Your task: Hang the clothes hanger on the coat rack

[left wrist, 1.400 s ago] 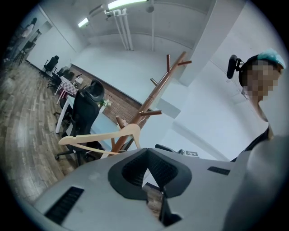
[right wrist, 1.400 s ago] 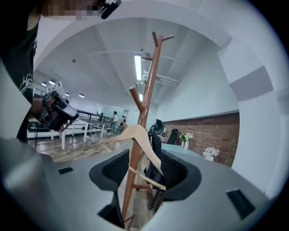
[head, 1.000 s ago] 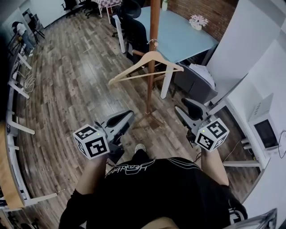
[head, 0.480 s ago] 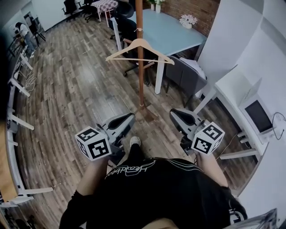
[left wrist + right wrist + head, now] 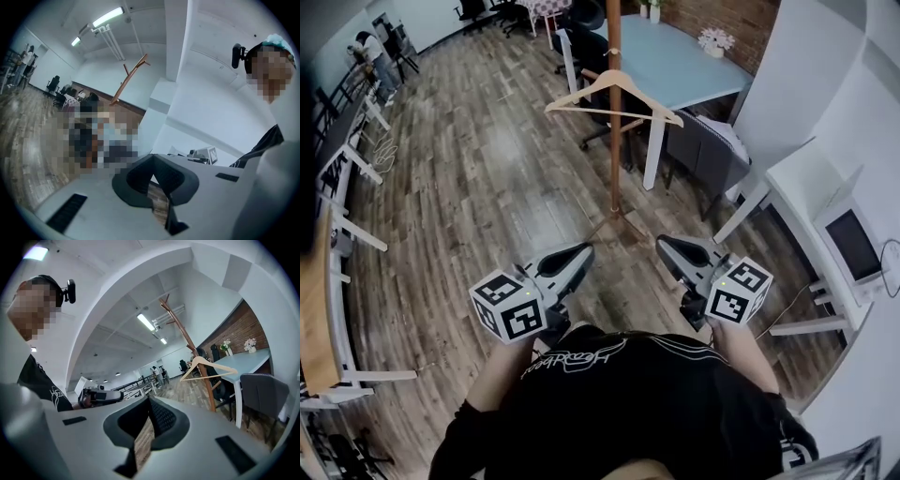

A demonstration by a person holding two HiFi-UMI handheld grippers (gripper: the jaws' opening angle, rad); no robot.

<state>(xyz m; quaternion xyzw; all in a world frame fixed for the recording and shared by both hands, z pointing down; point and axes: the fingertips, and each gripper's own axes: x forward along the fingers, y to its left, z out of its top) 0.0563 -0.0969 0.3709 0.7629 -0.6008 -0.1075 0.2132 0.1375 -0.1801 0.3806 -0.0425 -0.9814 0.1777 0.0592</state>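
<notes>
Holding the left tool (image 5: 580,252) and right tool (image 5: 667,243) near and low, both pinched tight on nothing, pointing toward the far coat rack (image 5: 614,159), seeing the clothes hanger (image 5: 581,91) hanging on its pole, well apart from both tools, far beyond their tips.

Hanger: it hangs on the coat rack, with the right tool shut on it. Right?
No. The hanger does hang on the coat rack, but the right tool is shut on nothing: the right gripper view shows its jaws together and empty, with the hanger well ahead of them.
</notes>
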